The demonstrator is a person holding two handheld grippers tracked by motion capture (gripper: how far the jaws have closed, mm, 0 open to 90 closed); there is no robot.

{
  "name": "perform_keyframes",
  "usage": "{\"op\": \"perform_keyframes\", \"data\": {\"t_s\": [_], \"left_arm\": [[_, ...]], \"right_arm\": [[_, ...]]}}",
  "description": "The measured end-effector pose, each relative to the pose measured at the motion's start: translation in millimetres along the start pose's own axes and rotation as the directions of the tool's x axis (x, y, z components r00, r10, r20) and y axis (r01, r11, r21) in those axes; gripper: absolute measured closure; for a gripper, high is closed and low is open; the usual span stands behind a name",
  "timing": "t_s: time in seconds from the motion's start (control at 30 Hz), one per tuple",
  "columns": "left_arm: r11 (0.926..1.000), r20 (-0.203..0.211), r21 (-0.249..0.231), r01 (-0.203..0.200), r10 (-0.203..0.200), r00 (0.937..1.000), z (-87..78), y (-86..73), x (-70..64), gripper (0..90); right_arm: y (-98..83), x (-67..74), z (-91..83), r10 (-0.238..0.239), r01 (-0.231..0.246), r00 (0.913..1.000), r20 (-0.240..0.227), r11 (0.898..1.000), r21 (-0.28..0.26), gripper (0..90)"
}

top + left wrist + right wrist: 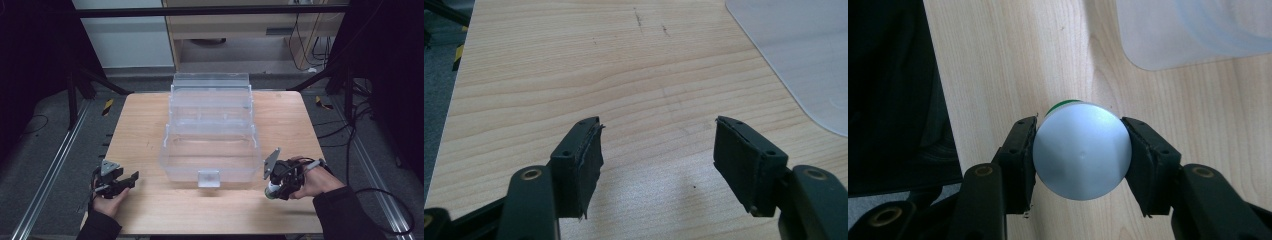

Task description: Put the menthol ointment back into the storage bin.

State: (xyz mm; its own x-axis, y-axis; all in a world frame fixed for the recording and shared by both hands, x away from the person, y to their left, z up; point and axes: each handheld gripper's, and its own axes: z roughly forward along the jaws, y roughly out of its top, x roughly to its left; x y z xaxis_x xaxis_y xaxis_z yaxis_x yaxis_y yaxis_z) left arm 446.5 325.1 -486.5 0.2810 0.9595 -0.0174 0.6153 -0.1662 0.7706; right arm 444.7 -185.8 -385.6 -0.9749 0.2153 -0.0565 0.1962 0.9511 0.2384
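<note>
Wooden table (150, 125) holds a clear box (210, 150). Right gripper (1082, 155) squeezes a round can (1082, 157) between its jaws. Left gripper (658, 150) is wide open, nothing between.

Clear box (211, 150) mid-table (145, 125), bare sides
</note>
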Motion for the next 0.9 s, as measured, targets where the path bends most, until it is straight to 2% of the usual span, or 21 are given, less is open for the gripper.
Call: {"op": "perform_keyframes", "data": {"t_s": [0.07,0.33,0.63,0.9], "left_arm": [[1.0,0.0,0.001,0.0,0.0,1.0,0.1,0.0,-0.1,35.4],[1.0,0.006,0.007,-0.001,0.001,1.0,1.3,-0.2,-0.3,35.4],[1.0,0.004,0.007,-0.001,0.001,1.0,1.3,-0.3,0.0,35.4],[1.0,0.003,0.004,-0.001,0.001,1.0,1.4,-0.2,-0.1,35.4]], "right_arm": [[0.9,-1.3,-3.5,-0.008,0.008,0.9999,0.007,1.0,-0.003,50.4],[8.2,-5.9,-22.7,0.012,-0.011,0.9995,0.028,0.999,-0.036,50.4],[18.0,-11.3,-37.6,0.005,-0.003,0.9993,0.038,0.998,-0.058,50.4],[24.4,-20.1,-51.2,0.016,-0.014,0.9993,0.035,0.997,-0.077,50.4]]}}
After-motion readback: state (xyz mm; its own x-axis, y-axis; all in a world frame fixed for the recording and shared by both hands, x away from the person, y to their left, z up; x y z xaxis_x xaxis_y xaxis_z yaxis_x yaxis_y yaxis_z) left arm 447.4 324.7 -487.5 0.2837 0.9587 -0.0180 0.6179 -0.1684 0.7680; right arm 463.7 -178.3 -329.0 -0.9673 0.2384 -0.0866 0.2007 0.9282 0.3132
